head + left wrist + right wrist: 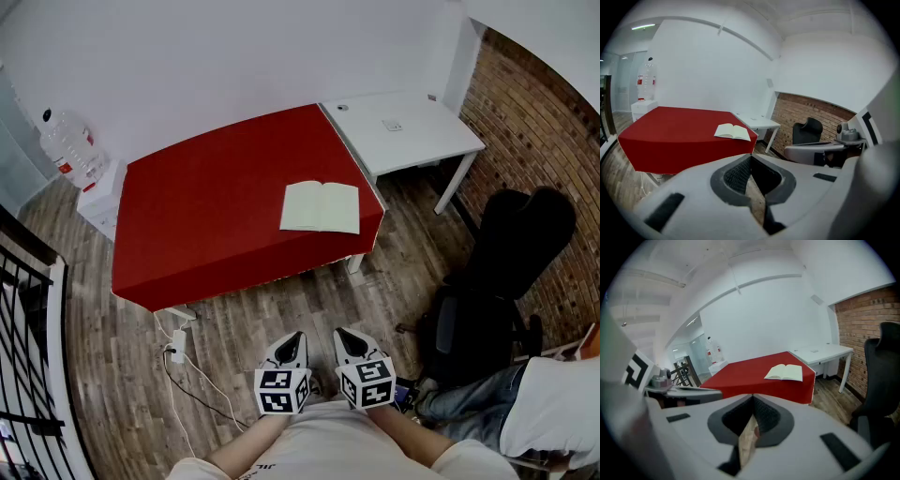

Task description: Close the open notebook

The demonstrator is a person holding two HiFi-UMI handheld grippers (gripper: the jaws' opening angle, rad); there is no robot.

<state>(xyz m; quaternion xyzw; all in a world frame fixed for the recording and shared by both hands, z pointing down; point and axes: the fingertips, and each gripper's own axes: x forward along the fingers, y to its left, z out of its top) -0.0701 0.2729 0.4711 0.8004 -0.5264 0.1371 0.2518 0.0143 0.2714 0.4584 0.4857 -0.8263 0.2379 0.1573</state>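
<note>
The open notebook lies flat with its cream pages up, near the right front corner of the red table. It is also seen far ahead in the left gripper view and the right gripper view. My left gripper and right gripper hang side by side over the wooden floor, well short of the table's front edge. In its own view the left gripper has its jaw tips together with nothing held. The right gripper is shut the same way and empty.
A white desk adjoins the table at the right. A black office chair and a seated person's legs are at the right, by the brick wall. A power strip with cable lies on the floor; a black railing stands left.
</note>
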